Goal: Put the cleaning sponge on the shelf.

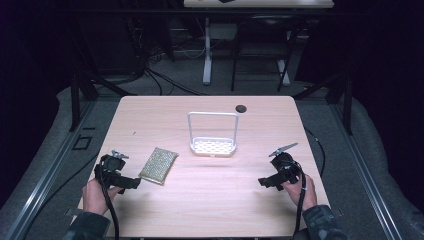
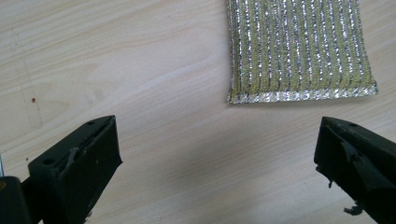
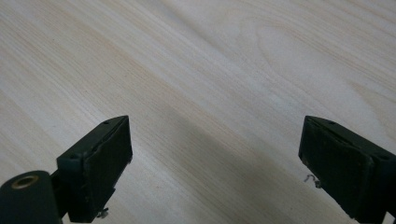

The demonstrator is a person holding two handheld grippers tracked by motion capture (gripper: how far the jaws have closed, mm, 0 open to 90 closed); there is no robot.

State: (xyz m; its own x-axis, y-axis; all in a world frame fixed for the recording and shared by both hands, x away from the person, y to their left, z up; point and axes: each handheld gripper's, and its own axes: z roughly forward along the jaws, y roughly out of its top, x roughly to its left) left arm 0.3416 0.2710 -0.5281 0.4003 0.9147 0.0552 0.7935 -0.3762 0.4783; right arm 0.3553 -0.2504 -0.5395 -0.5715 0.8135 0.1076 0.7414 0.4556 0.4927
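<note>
**Both tongs apart, nothing held**

We hold left tongs [image 1: 134, 183] and right tongs [image 1: 262, 181] spread wide, empty, low over the surface [image 1: 210, 200]. Scouring pad [image 1: 158, 165] lies flat just beyond the left, likely the pickup. White rack [image 1: 213, 135] stands farther back.

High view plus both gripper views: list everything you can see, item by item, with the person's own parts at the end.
Table: one, light wood, centre.
Scouring pad: one, gold-silver glittery, flat on the table's left part, just ahead of the left gripper.
Rack: one, white, perforated tray with tall loop handle, table middle.
Round cap: one, dark, table's far edge.
Cables: several, black, floor beyond.
Second table: one, light, background.
Left gripper: black, open, empty.
Right gripper: black, open, empty.
Hands: two, holding the grippers.
</note>
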